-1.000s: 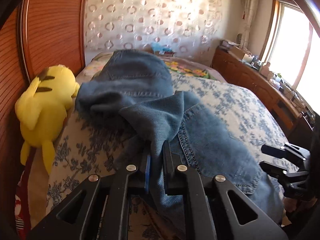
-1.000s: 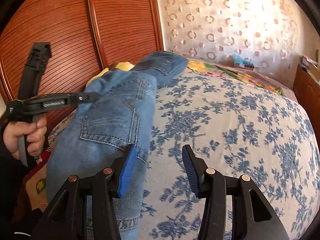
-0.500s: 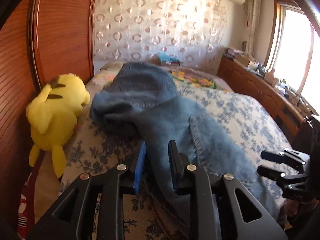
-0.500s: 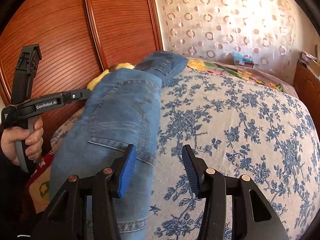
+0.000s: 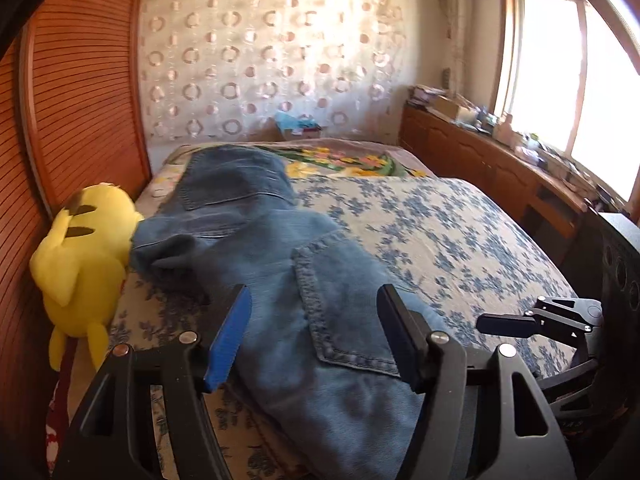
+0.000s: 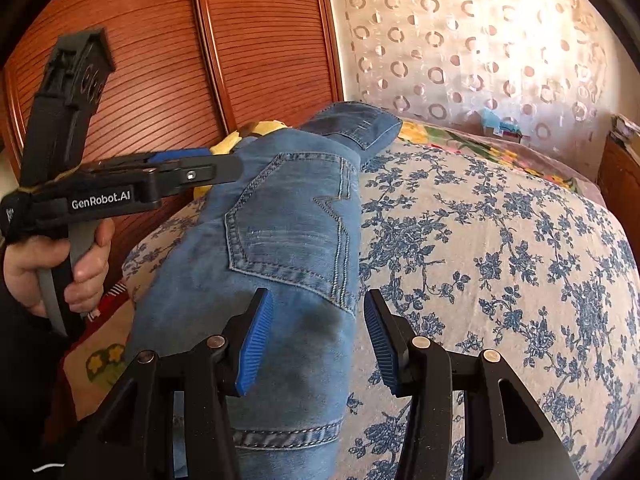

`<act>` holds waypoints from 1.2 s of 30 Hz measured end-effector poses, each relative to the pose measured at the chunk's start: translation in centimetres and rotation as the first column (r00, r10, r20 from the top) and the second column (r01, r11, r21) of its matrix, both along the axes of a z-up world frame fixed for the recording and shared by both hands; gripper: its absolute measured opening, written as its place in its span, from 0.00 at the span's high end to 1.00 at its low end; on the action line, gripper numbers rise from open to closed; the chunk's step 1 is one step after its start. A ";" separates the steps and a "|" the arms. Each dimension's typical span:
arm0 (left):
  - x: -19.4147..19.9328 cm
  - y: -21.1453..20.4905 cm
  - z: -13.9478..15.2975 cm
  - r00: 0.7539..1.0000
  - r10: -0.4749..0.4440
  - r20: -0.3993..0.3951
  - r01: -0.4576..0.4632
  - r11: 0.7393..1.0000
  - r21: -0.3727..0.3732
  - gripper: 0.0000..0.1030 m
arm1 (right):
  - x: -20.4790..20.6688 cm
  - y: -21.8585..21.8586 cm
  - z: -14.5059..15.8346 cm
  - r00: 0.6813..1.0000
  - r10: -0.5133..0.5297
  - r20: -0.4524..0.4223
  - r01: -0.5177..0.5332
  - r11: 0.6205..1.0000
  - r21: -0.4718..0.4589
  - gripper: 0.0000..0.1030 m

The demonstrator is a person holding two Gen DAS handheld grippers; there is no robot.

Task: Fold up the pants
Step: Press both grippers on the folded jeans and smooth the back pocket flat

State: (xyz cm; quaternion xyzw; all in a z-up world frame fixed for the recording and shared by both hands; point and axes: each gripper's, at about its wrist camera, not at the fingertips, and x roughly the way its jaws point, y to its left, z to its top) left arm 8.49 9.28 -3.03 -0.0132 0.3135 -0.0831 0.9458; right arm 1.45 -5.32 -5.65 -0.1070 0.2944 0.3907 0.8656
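Note:
Blue jeans [image 5: 320, 288] lie folded lengthwise along the left side of the bed, back pocket [image 6: 288, 232] up. My left gripper [image 5: 314, 316] hovers over them with its jaws opening and no cloth pinched between the pads. In the right wrist view that same left gripper [image 6: 224, 168] hangs beside the jeans' far part, held by a hand [image 6: 60, 264]. My right gripper [image 6: 318, 320] stands open above the jeans' right edge near the waistband, pads apart and gripping nothing. It also shows at the right edge of the left wrist view as the right gripper [image 5: 500, 326].
A yellow plush toy [image 5: 84, 256] lies against the wooden wardrobe doors [image 6: 160, 60] at the bed's left edge. The blue-flowered bedspread [image 6: 500, 248] stretches to the right. A wooden counter [image 5: 500, 160] with clutter runs under the window.
The left gripper let go of the denim fold, opened wide and drew back and up. The released cloth dropped flat onto the jeans. The right gripper stayed still.

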 end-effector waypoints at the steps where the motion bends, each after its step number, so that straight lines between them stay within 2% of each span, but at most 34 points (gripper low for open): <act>1: 0.1 -0.3 0.1 1.000 -0.003 0.001 0.003 1.000 0.005 0.36 | -0.1 0.1 0.0 1.000 0.006 0.001 -0.006 1.000 0.002 0.52; 3: 0.4 -0.7 0.2 1.000 -0.018 0.004 0.018 1.000 0.012 0.36 | -0.3 0.2 0.0 1.000 0.014 -0.002 -0.014 1.000 0.007 0.58; 8: 1.8 -0.8 -0.6 0.999 -0.035 -0.037 0.036 0.999 0.020 0.36 | -0.9 0.2 0.1 1.000 0.028 -0.014 -0.028 0.999 0.029 0.61; 14: 3.6 0.5 -3.7 0.990 0.009 -0.142 -0.005 1.000 0.024 0.36 | -1.1 1.0 -0.7 0.998 0.060 -0.033 -0.059 0.998 0.008 0.62; 18: 3.3 1.0 -4.5 0.990 0.011 -0.143 -0.008 1.000 0.022 0.36 | -0.8 1.3 -1.5 0.997 0.058 -0.047 -0.058 0.998 0.001 0.62; 27: 3.2 1.1 -5.0 0.991 0.015 -0.134 -0.013 1.000 0.012 0.36 | -1.2 1.9 -1.8 0.998 0.055 -0.003 -0.055 0.998 -0.020 0.62; 32: 2.0 1.3 -4.5 0.991 0.040 -0.128 -0.037 0.999 0.022 0.36 | -1.3 1.8 -1.9 0.998 0.056 -0.007 -0.056 0.998 -0.012 0.62; 36: 0.7 2.2 -4.7 0.991 0.047 -0.129 -0.047 0.999 0.001 0.36 | -1.0 1.5 -1.2 0.999 0.053 -0.003 -0.053 0.998 -0.016 0.61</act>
